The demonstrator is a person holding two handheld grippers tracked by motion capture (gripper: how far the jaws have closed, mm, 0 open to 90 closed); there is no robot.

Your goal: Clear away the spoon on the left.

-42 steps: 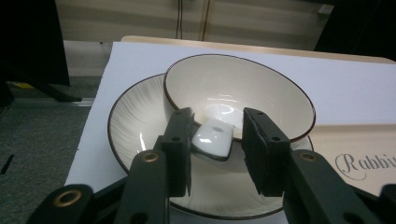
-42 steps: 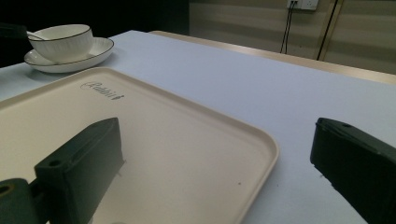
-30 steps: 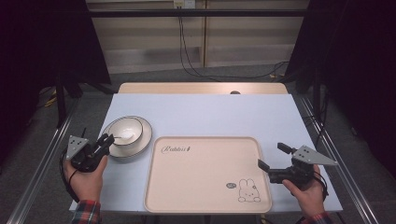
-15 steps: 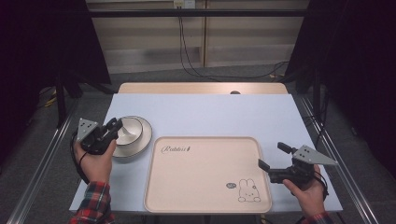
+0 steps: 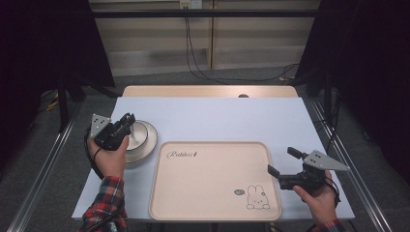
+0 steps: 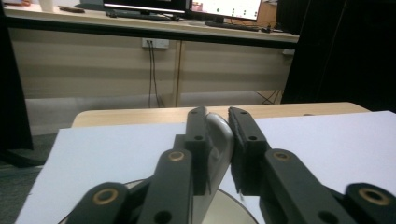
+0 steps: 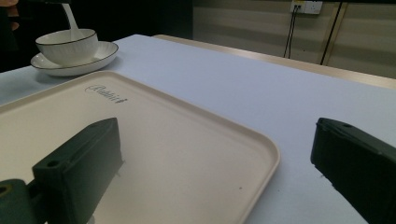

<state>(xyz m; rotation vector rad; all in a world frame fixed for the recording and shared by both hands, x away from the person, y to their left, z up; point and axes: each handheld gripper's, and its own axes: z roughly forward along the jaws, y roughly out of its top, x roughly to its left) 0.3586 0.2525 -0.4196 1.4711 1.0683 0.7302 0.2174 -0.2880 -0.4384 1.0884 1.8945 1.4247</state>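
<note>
Now the left gripper [image 5: 126,121], risen since a second ago, is clenching the white spoon [image 6: 218,140] over the bowl [image 7: 67,45]; the right gripper [image 5: 282,164] is hanging released.

Two black jaws of the right gripper [image 7: 215,172] stand wide apart above the cream plastic tray [image 7: 196,154]. Far left, a white ceramic bowl [image 7: 67,45] sits on a white saucer [image 7: 93,58], with a white spoon handle [image 7: 71,18] rising from it.
</note>
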